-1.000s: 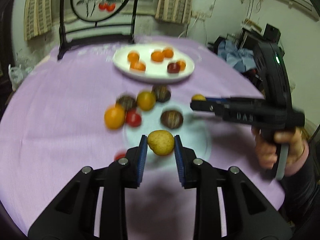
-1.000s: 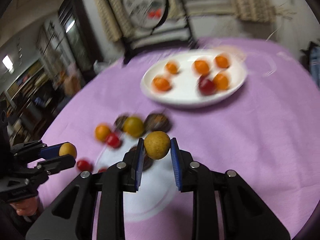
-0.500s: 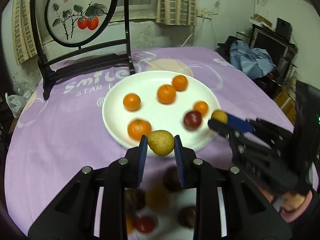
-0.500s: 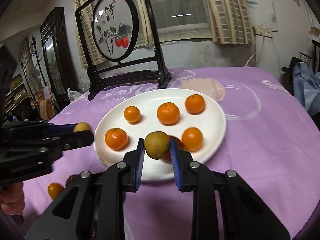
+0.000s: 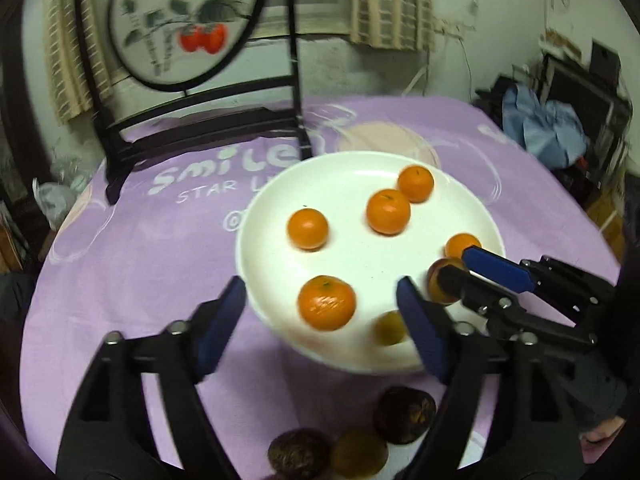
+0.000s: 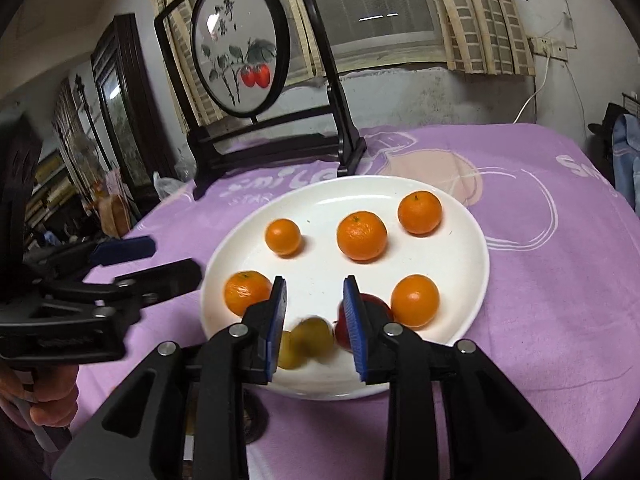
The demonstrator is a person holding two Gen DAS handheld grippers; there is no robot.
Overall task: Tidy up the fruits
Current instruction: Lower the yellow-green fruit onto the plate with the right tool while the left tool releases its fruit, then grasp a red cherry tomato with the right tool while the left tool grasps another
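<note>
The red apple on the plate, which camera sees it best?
Neither sees it whole. The right wrist view is clearer: the red apple shows beside one finger, next to an orange. In the left wrist view, the other gripper's fingers cover most of it.

One white plate [image 6: 472, 280] holds five oranges [image 6: 361, 236], two yellow-green fruits [image 6: 312, 338] and one red fruit [image 6: 376, 306].
</note>
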